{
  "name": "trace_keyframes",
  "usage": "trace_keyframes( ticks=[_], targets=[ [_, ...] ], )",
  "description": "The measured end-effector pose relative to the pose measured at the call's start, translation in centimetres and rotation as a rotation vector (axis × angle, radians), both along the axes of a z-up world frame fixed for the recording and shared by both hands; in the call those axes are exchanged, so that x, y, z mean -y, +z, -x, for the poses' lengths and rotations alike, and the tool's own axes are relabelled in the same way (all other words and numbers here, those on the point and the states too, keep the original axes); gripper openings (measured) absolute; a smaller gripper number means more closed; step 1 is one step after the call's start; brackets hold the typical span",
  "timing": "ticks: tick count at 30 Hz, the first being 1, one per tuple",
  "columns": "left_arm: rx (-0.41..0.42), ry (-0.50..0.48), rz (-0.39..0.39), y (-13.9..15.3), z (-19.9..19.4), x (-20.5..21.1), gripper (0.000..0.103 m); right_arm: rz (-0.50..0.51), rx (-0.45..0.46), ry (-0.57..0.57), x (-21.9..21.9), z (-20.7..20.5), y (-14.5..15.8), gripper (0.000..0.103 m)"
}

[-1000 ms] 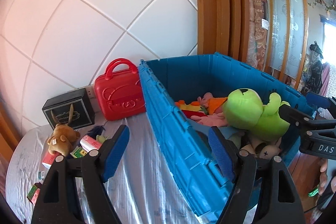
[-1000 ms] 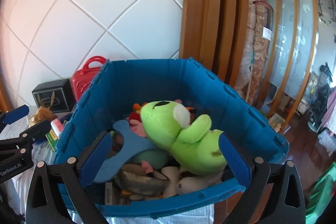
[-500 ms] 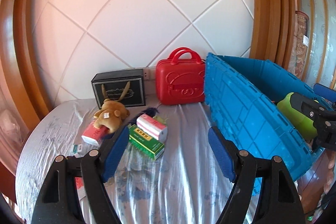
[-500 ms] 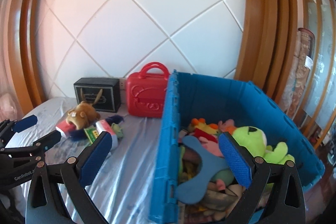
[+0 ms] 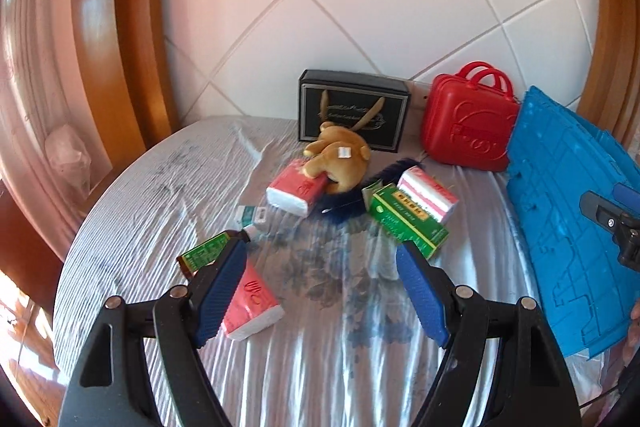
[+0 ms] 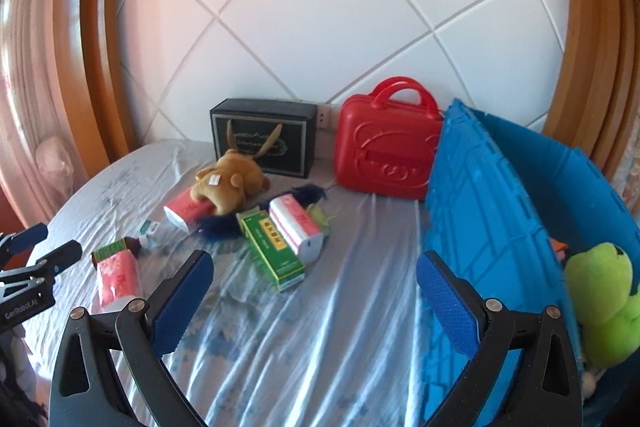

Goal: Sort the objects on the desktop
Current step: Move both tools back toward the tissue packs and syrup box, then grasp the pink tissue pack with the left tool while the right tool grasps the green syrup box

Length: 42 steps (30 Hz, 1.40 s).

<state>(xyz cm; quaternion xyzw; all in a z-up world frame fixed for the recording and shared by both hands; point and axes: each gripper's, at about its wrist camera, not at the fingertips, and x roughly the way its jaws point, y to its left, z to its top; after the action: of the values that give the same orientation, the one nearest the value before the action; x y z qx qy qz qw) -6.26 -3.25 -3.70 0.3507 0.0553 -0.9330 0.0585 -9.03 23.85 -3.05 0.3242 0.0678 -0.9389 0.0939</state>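
Both sets of my jaws stand spread with nothing between them: the left gripper low in its own view, the right gripper low in its.

Nearest, at lower left of the left view, a red tissue pack lies on the cloth-covered worktop, partly behind my left pad. It looks light and soft, and would crush under a hard pinch.

Next out, toward the middle, lies the green carton, my likely first pick. Its long axis runs from upper left to lower right in the left view, one end pointing toward my right-hand pad. I judge it light, stiff-walled and a little slick, so I would take it across the short width at mid-length. A pink-and-white pack touches its far side and may shift with it.

Beyond these a brown plush toy sprawls over a second red pack; it is soft and would yield anywhere.

Farthest, against the tiled wall, stand a black box and a red case. The blue crate fills the right edge, a green plush inside it.
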Motion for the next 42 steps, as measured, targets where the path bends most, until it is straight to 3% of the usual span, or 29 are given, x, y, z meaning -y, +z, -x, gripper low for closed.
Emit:
trace_keyframes(
  ticks=[10,24,30,36,42],
  targets=[
    [0.180,0.186,-0.093,-7.5,3.1,6.6,0.077,-0.044,0.164,0.074,4.5,5.8,-7.1,0.103],
    [0.495,0.344,-0.166,-17.9,9.4,9.0,0.077,-0.118,0.431,0.126,6.0,17.6,-19.0,0.103],
    [0.546,0.386,-0.072,-19.3,11.1,9.7,0.089,-0.149,0.495,0.133,6.6,21.0,-22.6,0.103],
    [0.597,0.385,-0.185,-21.4,11.3,11.4,0.093,-0.158,0.530,0.159,7.7,23.2,-24.8,0.103],
    [0.631,0.364,-0.185,-22.7,11.4,10.9,0.091,-0.116,0.586,0.177,8.1,24.1,-26.3,0.103]
  ],
)
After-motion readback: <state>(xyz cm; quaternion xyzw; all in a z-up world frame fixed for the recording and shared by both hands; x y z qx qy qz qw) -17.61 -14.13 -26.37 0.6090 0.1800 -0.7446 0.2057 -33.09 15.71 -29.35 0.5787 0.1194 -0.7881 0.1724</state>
